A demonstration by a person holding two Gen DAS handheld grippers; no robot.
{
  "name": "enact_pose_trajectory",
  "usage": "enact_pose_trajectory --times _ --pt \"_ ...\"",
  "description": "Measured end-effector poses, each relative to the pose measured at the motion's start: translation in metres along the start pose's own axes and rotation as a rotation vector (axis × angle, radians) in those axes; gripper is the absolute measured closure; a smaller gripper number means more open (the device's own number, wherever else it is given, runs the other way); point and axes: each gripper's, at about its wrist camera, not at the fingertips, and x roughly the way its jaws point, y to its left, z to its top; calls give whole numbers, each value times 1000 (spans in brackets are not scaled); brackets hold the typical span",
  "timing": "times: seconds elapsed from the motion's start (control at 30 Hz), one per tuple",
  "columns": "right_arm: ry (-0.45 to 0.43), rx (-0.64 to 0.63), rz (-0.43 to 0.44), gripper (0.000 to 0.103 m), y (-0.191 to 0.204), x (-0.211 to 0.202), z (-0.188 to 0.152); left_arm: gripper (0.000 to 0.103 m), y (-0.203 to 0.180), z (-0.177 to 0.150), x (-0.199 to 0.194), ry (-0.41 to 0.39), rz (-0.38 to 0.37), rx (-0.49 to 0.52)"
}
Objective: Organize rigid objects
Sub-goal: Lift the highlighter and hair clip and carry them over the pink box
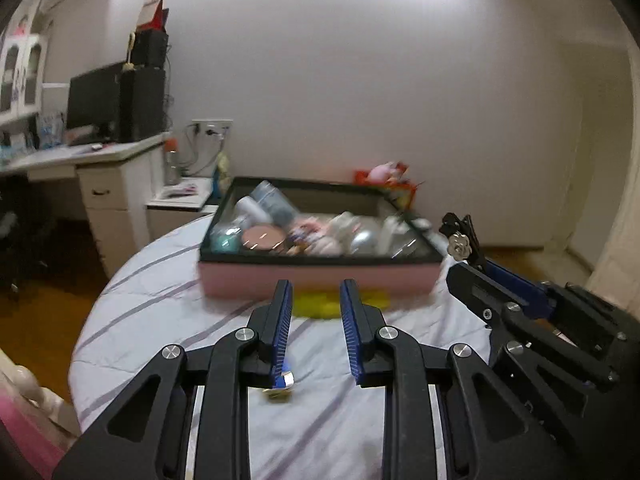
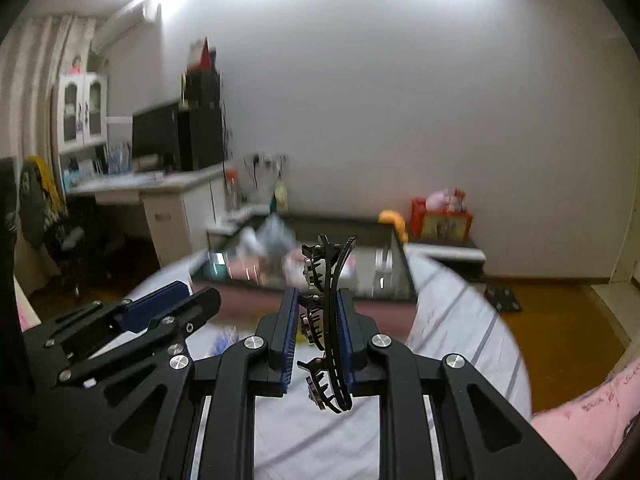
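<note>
Right wrist view: right tongs (image 2: 318,304) clamp a black hair clip (image 2: 326,320); left tongs (image 1: 315,292) closed, nothing between.

Bare striped sheet (image 1: 168,312) open to the left of the pink box (image 1: 320,278). Box packed full, a yellow thing (image 1: 320,305) touching its front wall. Right gripper (image 1: 464,240) with hair clip (image 2: 326,320) close on the right.

- Box (image 1: 320,280): pink sides, black rim.
- Bed sheet (image 1: 160,320): white with purple stripes.
- Hair clip (image 2: 332,320): black.
- Fingers (image 1: 282,320): blue-padded.
- Floor (image 2: 560,340): orange-brown.
</note>
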Motion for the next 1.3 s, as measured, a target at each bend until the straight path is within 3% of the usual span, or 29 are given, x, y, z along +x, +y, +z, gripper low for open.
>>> enact_pose_trajectory --times 0.23,0.4,0.53,0.7,0.83,0.87,0.9,0.97,1.3 --pt "61 0 45 84 4 6 -18 75 3 -18 -5 85 36 14" --pt "73 -24 53 84 7 -20 -32 62 -4 -46 -33 121 79 37" --pt "78 -28 77 84 9 -43 -48 45 -7 -71 -56 164 94 33" --pt "108 -34 90 84 13 -59 -70 36 -11 -92 -73 199 124 38" --pt "125 -25 98 84 13 -63 -81 37 -15 -103 -71 238 107 32" --pt "127 -26 94 84 13 -63 -82 41 -17 -104 -69 248 103 35" --pt "133 -25 95 84 13 -62 -84 46 -18 -106 -68 254 92 36" --pt "140 -21 95 84 12 -59 -86 74 -20 -111 -61 284 70 47" --pt "134 20 100 84 3 -50 -81 76 -15 -87 -53 212 20 62"
